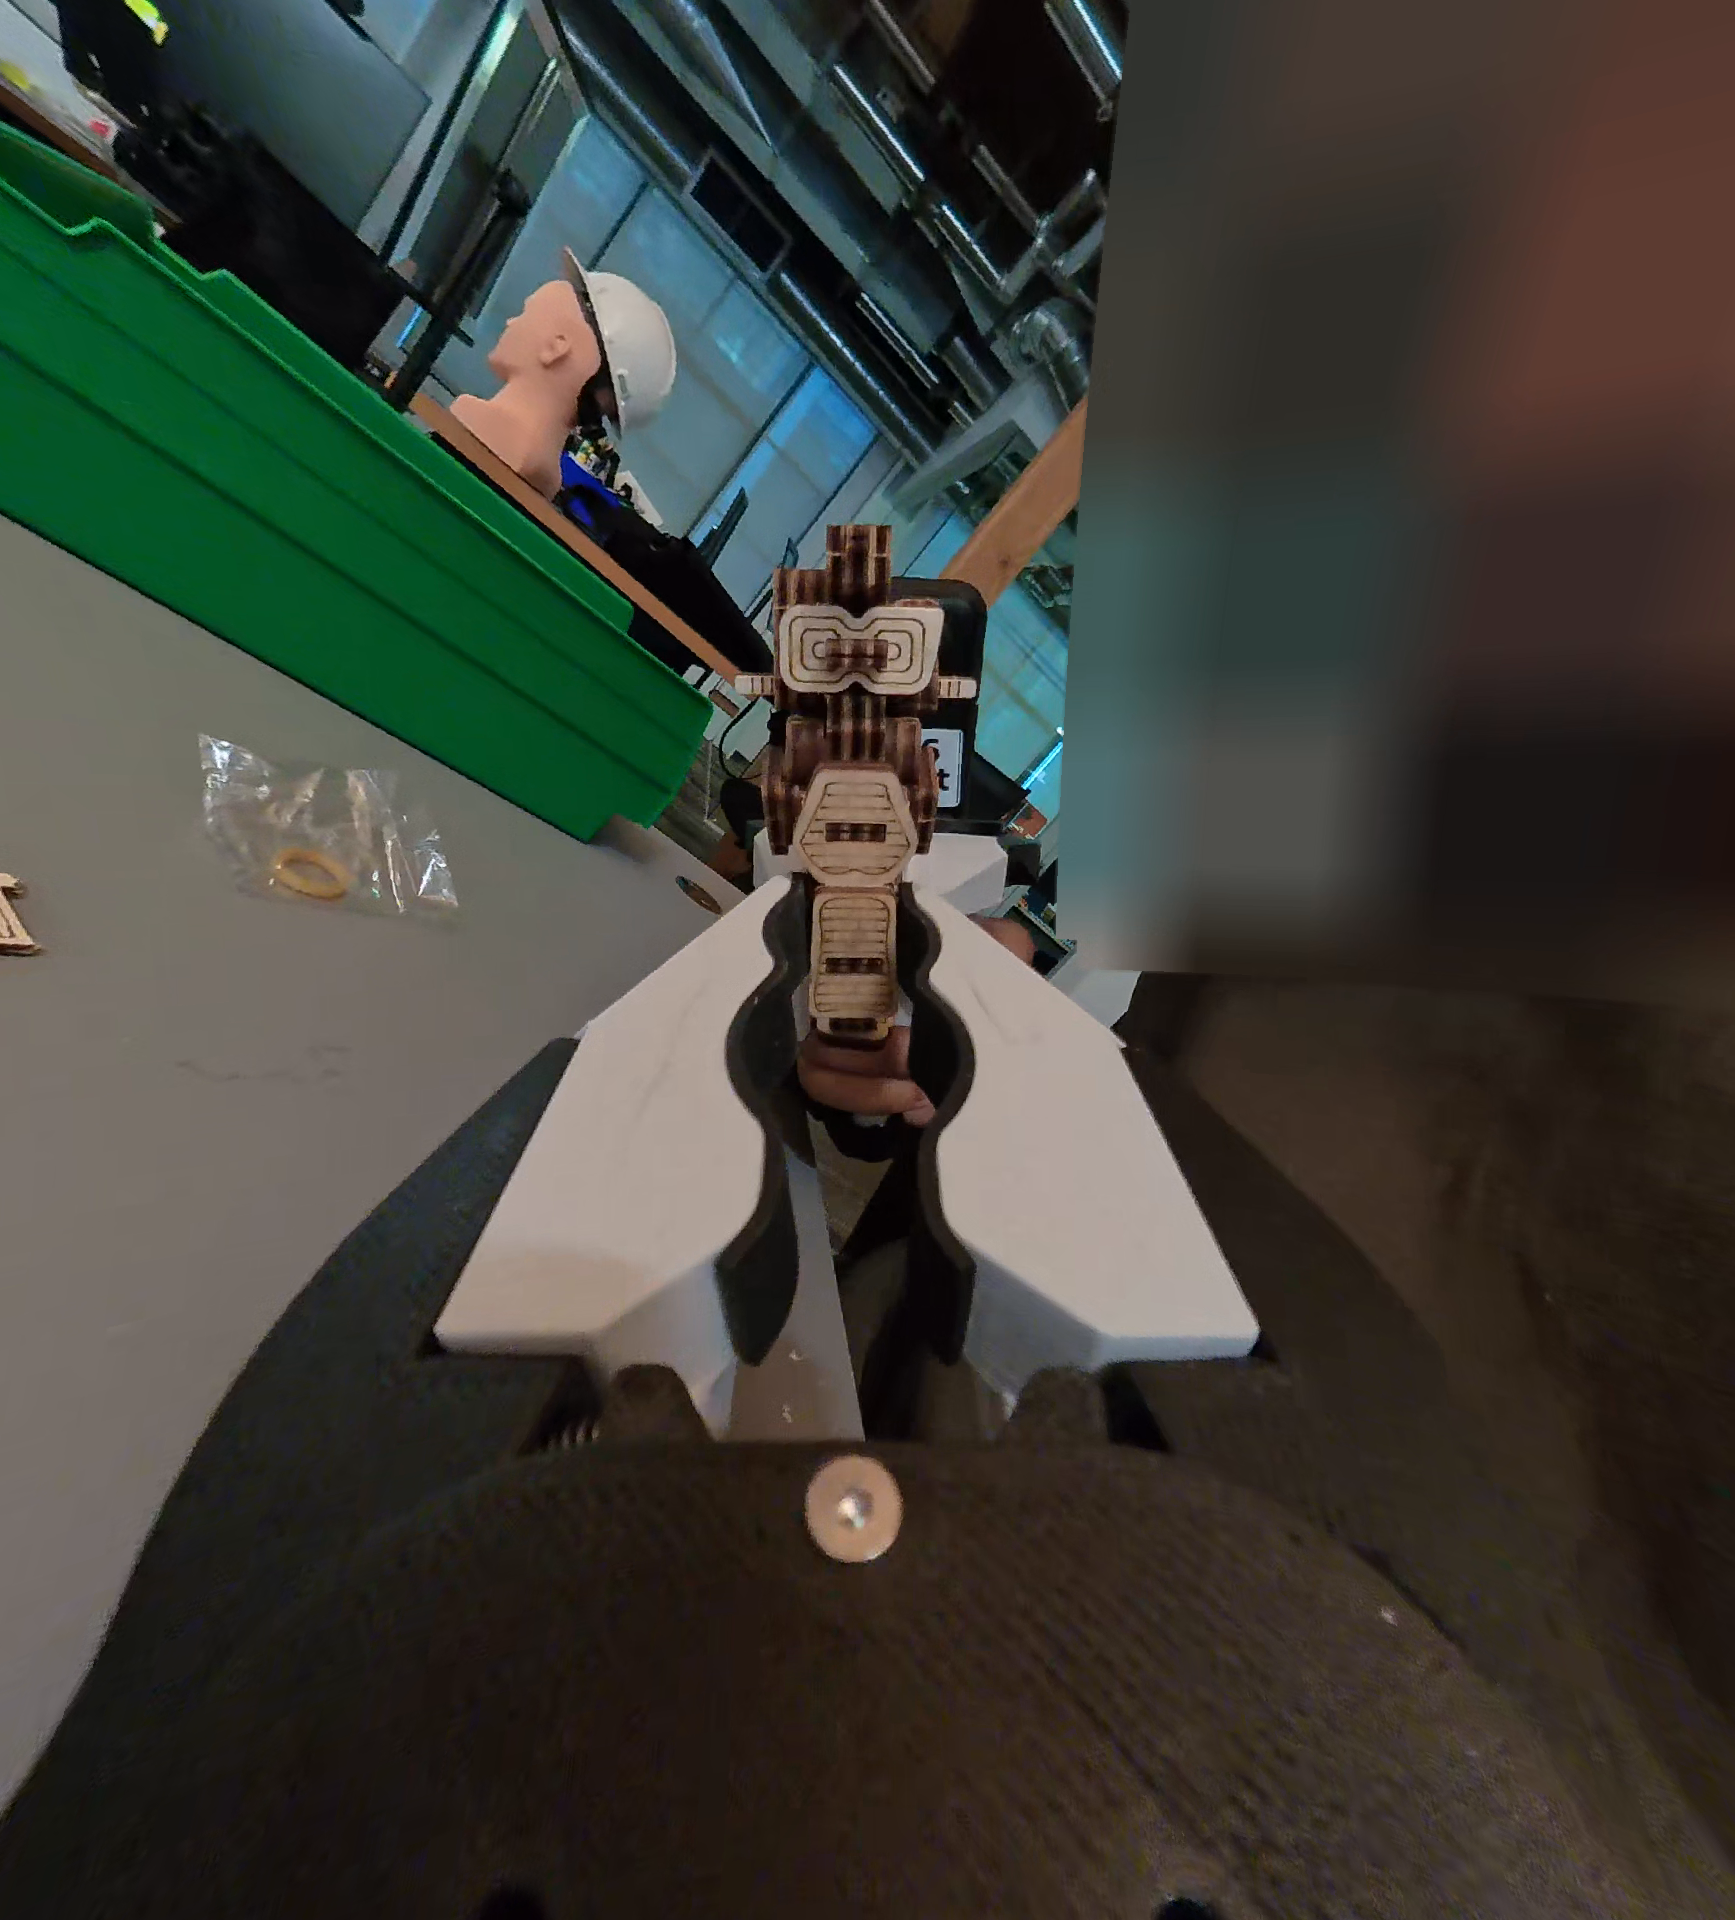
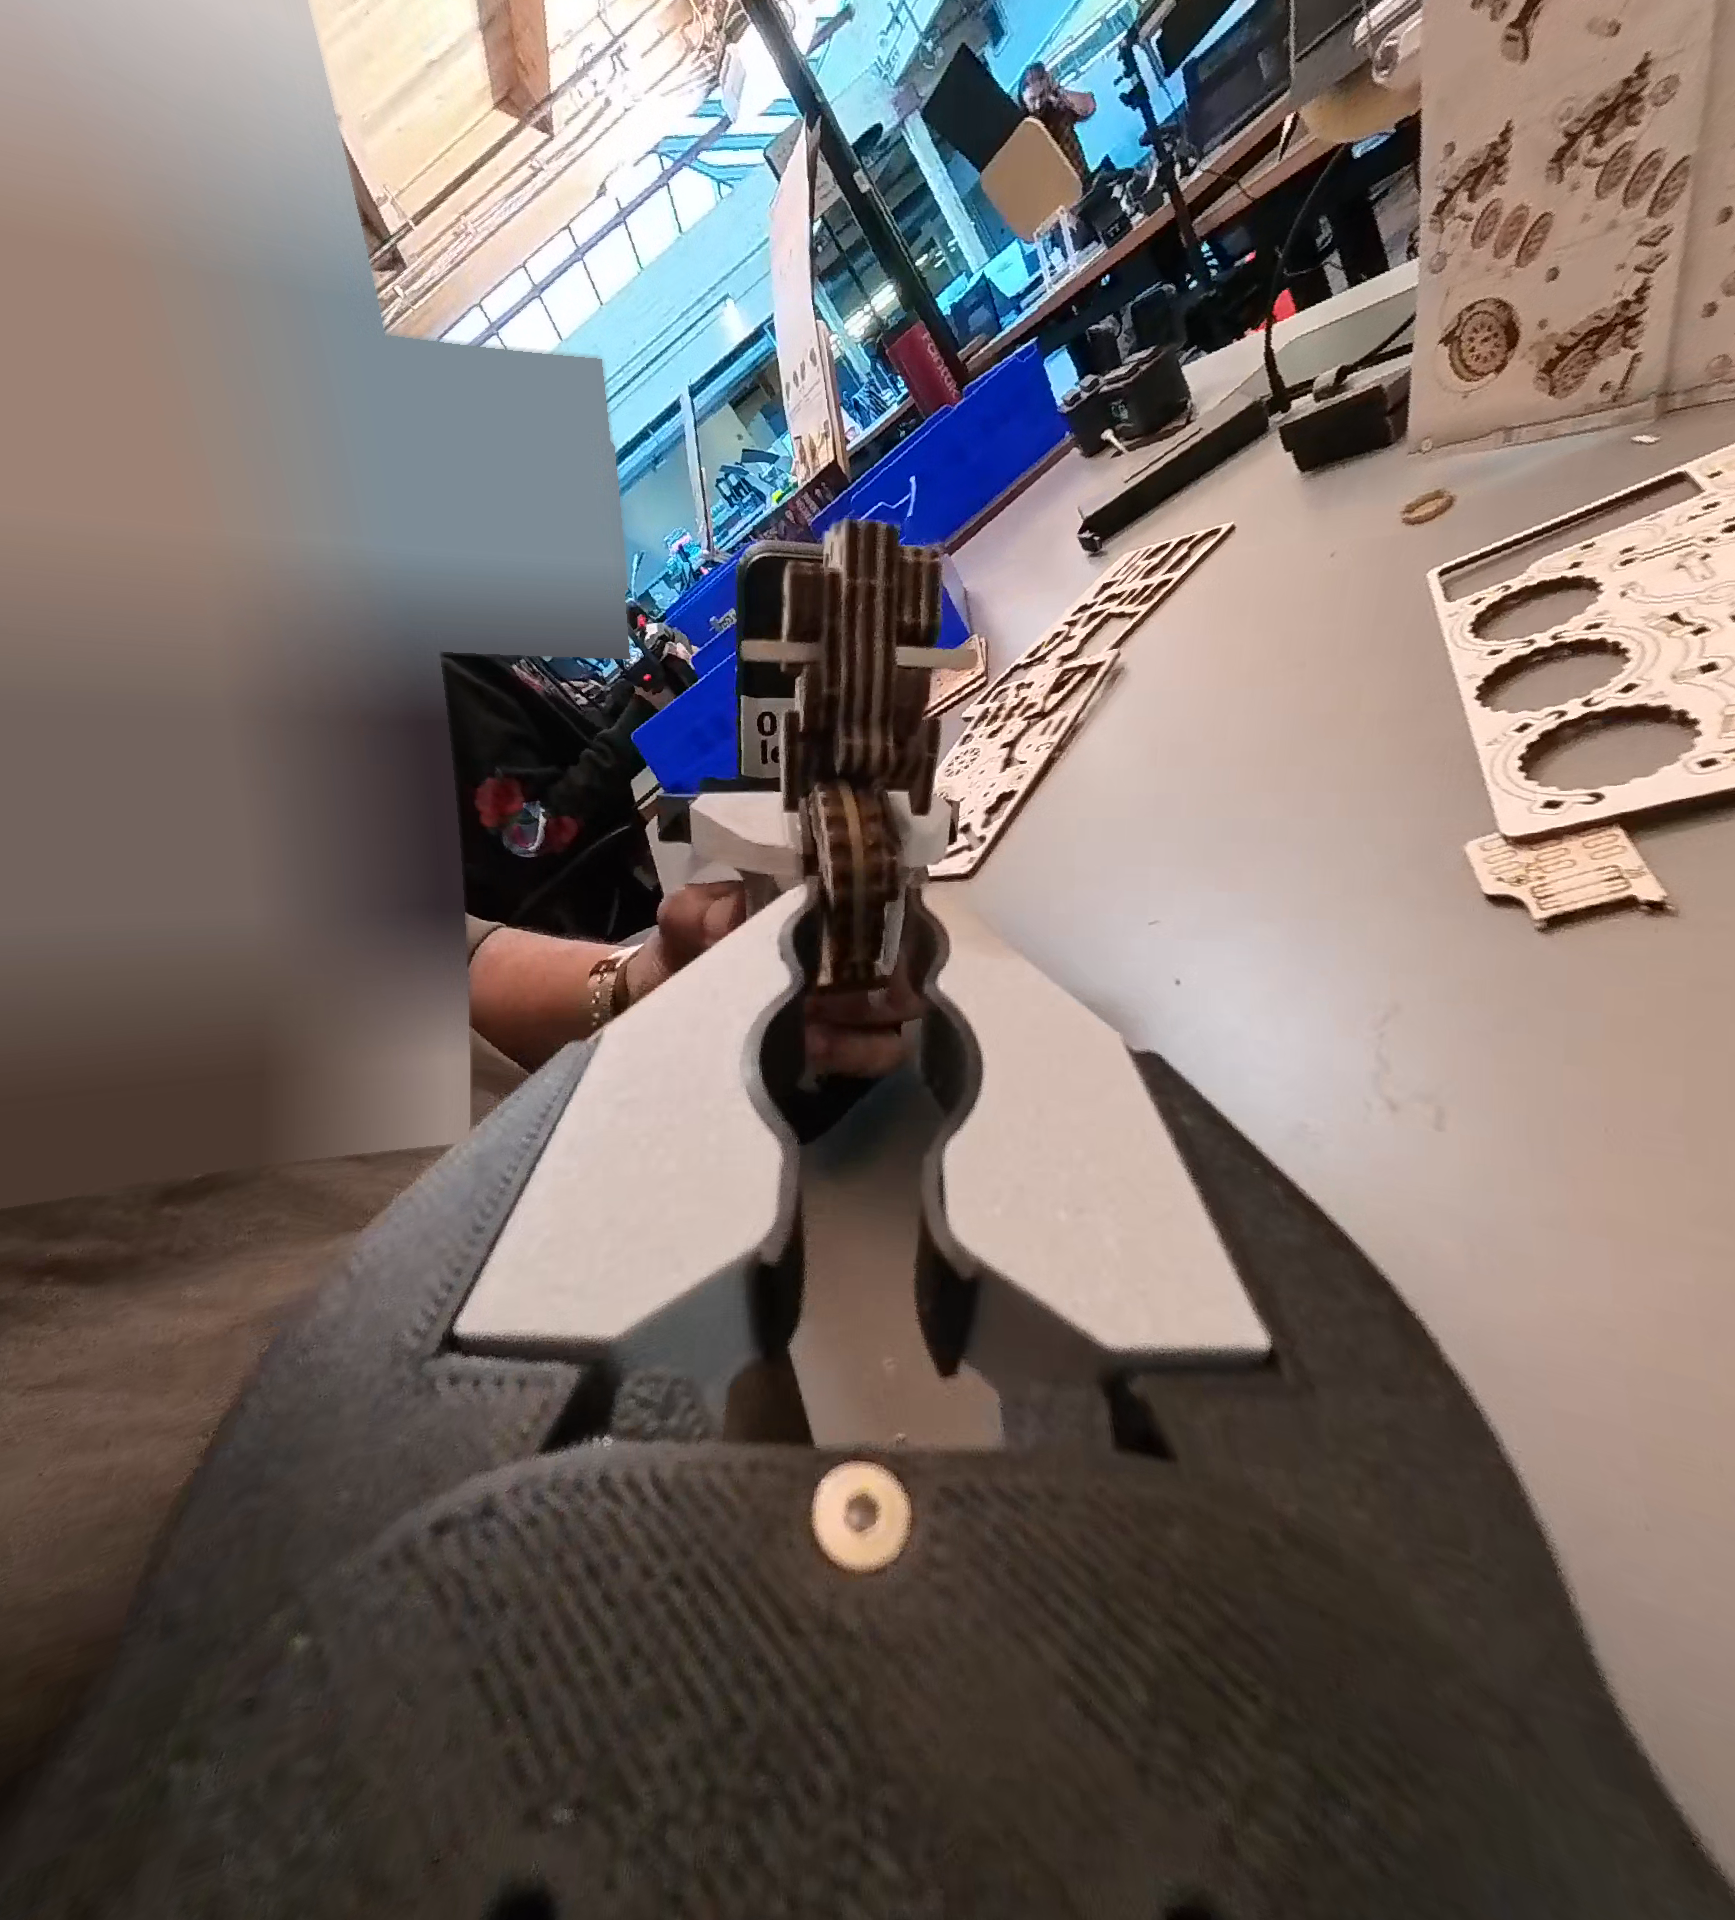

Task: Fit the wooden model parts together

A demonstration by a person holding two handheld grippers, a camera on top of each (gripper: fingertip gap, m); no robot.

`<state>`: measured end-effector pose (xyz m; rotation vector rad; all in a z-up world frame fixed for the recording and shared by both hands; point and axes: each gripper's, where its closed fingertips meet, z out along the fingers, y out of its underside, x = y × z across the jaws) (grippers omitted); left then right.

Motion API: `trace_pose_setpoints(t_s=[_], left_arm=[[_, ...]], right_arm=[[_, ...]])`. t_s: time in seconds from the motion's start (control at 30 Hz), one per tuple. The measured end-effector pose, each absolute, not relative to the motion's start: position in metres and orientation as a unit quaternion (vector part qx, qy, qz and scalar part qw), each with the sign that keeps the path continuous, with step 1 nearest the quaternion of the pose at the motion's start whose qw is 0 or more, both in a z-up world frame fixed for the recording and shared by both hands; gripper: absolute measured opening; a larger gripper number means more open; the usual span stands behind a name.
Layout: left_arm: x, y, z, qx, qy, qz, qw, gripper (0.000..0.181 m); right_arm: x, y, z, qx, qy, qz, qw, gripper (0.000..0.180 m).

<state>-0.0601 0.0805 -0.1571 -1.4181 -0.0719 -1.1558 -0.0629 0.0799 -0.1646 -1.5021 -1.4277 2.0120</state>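
My left claw [image 1: 847, 935] is clamped on the lower end of the wooden model [image 1: 855, 748], which stands upright between both claws, raised off the grey counter [image 1: 167, 1091]. My right claw [image 2: 858, 914] grips the same model [image 2: 858, 707] from the opposite side, at its round bottom part. On the counter I see a green bin [image 1: 250, 468], a small plastic bag [image 1: 323, 826], and punched-out wooden sheets [image 2: 1632, 665].
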Motion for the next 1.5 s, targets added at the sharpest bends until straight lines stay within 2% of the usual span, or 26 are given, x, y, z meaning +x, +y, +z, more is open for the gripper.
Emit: trace_pose_setpoints(t_s=[0.47,1.03,1.1,1.17,1.4,1.5], left_arm=[[-0.0567,0.0803,-0.1544,-0.605,-0.039,-0.493,0.623,0.013],[-0.06,0.0783,-0.1544,-0.587,-0.023,-0.509,0.629,0.013],[-0.0587,0.0772,-0.1528,-0.583,-0.018,-0.512,0.63,0.013],[-0.0564,0.0766,-0.1524,-0.586,-0.009,-0.508,0.631,0.013],[-0.0559,0.0759,-0.1518,-0.586,-0.008,-0.516,0.625,0.013],[-0.0547,0.0756,-0.1519,-0.588,-0.004,-0.516,0.623,0.013]], right_arm=[[-0.0608,0.0769,-0.1618,-0.503,-0.509,0.683,0.145,0.01],[-0.0639,0.0759,-0.1632,-0.515,-0.488,0.694,0.119,0.01],[-0.063,0.076,-0.1621,-0.514,-0.483,0.701,0.109,0.023],[-0.0611,0.0776,-0.1587,-0.508,-0.473,0.713,0.098,0.027],[-0.0573,0.0778,-0.1554,-0.494,-0.479,0.72,0.092,0.011],[-0.0567,0.0778,-0.156,-0.491,-0.487,0.716,0.096,0.01]])
